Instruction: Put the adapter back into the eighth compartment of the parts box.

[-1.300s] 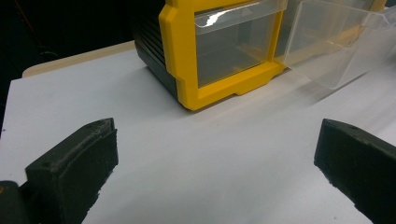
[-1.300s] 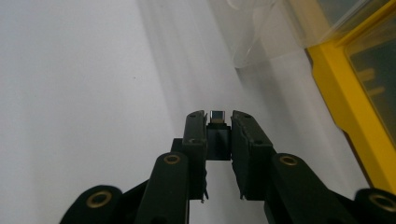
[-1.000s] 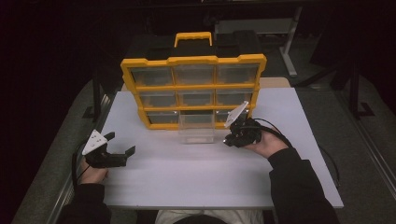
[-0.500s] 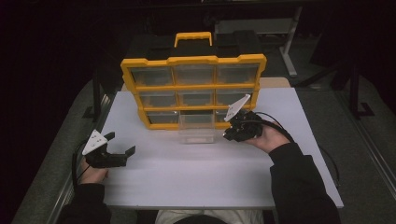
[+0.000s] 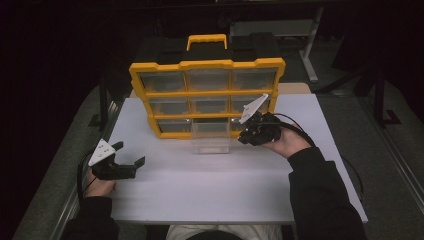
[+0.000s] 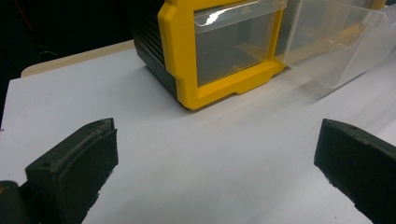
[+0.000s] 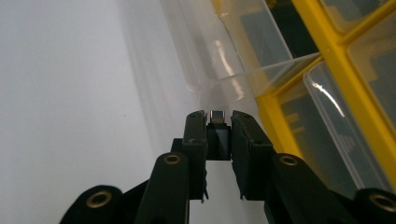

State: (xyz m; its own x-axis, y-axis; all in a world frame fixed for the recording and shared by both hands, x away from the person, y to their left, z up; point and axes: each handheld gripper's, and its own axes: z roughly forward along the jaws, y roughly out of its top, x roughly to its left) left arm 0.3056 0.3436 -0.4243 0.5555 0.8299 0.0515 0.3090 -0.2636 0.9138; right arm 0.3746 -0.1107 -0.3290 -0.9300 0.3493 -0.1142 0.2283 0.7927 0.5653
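A yellow organizer (image 5: pixel 207 95) with clear drawers stands upright at the back of the white table (image 5: pixel 200 195). Its bottom middle drawer (image 5: pixel 211 142) is pulled out onto the table; it also appears in the left gripper view as a clear drawer (image 6: pixel 336 46). My right gripper (image 5: pixel 244 137) hovers just right of that drawer, in front of the organizer's lower right corner. In the right gripper view it (image 7: pixel 218 121) is shut on a small black part with a metal tip (image 7: pixel 217 133). My left gripper (image 5: pixel 130 153) rests open on the table at the front left, nothing between its fingers (image 6: pixel 79 163).
The organizer's yellow frame (image 6: pixel 187 60) and its bottom left drawer (image 6: pixel 233 46) lie ahead of the left gripper. A cable (image 5: pixel 300 131) loops from the right gripper over the hand. Dark floor and table legs (image 5: pixel 312 45) surround the table.
My right gripper has lifted a little with the small part in it, staying beside the pulled-out drawer. The left gripper has not moved.
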